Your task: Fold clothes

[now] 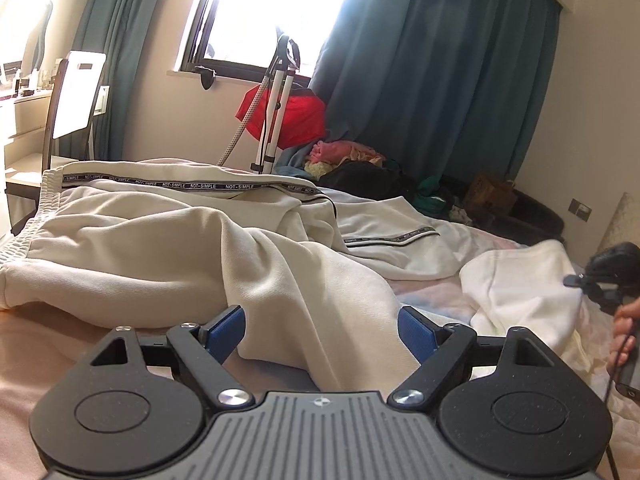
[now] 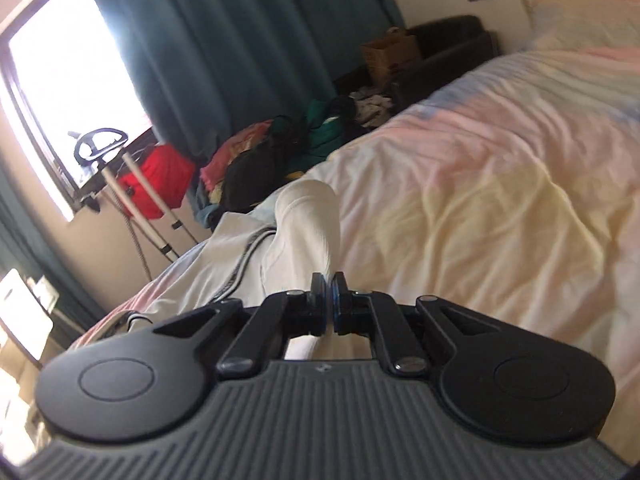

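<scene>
Trousers [image 1: 192, 232], cream with a black "NOT-SIMPLE" stripe, lie crumpled across the bed [image 1: 60, 360], waistband at the far left and one leg running toward the near side. That leg's end lies between the blue pads of the left tool [image 1: 320, 334], whose jaws stand wide apart on either side of the cloth; the fabric fills much of the gap, but the pads do not press it. To the right in the left view, a lighter part of the garment [image 1: 520, 280] lies bunched on the sheet, and at the far right edge the right tool [image 1: 600, 276] shows beside it, held in a hand [image 1: 626, 328]. In the right view, the right tool [image 2: 330, 304] has its jaws drawn narrow, nearly touching, with a thin fold of the white cloth [image 2: 308, 232] caught between them; the fabric rises from the pads and stretches away toward the far left. The pastel bed sheet [image 2: 480, 200] spreads bare to the right of this tool. Beyond the bed, a heap of clothes [image 1: 348, 156] lies on the floor under teal curtains [image 1: 440, 80], with a red item [image 1: 296, 116] and a white stand [image 1: 276, 104] beside the window [image 1: 260, 12]. A chair [image 1: 76, 92] stands at the far left.
</scene>
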`<action>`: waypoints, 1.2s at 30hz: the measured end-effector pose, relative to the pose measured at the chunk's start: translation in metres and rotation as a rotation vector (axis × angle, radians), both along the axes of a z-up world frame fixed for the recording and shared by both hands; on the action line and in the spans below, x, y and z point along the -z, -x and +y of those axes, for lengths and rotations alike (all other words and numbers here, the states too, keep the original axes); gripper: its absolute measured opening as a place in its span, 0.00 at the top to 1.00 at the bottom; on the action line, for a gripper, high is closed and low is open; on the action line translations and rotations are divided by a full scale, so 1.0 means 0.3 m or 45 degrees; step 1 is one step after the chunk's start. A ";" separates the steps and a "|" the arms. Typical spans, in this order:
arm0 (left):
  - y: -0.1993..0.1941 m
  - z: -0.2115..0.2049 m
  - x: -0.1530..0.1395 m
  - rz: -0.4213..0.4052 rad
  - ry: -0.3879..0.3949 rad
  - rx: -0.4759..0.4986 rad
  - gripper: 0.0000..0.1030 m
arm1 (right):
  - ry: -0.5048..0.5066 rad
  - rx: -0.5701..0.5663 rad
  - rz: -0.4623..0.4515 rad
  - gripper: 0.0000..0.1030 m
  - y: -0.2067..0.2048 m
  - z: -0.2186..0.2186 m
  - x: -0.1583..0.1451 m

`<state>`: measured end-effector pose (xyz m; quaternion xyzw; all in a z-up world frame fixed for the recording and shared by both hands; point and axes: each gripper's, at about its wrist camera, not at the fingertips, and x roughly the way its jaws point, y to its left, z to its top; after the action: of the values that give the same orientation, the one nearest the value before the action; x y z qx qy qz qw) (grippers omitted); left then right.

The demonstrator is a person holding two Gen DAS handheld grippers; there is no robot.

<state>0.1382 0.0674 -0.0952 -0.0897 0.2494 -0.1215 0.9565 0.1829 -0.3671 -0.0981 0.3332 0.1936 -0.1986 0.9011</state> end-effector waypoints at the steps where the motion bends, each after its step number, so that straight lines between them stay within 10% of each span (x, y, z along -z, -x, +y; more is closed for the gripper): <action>1: 0.006 -0.001 -0.001 0.007 -0.001 -0.001 0.17 | -0.066 0.033 -0.011 0.94 0.054 -0.037 0.032; 10: -0.006 0.109 0.013 0.189 0.121 -0.106 0.17 | -0.655 0.035 -0.105 0.86 0.227 -0.221 0.271; 12: -0.018 0.153 0.017 0.247 0.174 -0.144 0.17 | -0.742 0.039 -0.171 0.42 0.233 -0.228 0.292; 14: -0.044 0.228 0.025 0.333 0.272 -0.204 0.17 | -0.768 0.039 -0.215 0.21 0.230 -0.226 0.305; 19: -0.138 0.446 0.080 0.518 0.586 -0.391 0.16 | -0.712 0.044 -0.144 0.30 0.171 -0.236 0.327; 25: -0.247 0.635 0.226 0.673 0.976 -0.575 0.17 | -0.534 0.066 0.031 0.94 0.072 -0.263 0.364; 32: -0.259 0.712 0.279 0.649 1.175 -0.652 0.17 | -0.277 0.016 0.000 0.95 -0.160 -0.276 0.179; 36: -0.238 0.742 0.269 0.608 1.232 -0.655 0.21 | -0.112 0.036 -0.302 0.95 -0.190 -0.314 -0.034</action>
<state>0.2096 0.2901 -0.1759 -0.5978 0.3441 0.0378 0.7231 0.2400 -0.4614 -0.0880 0.3963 0.0895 -0.1617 0.8993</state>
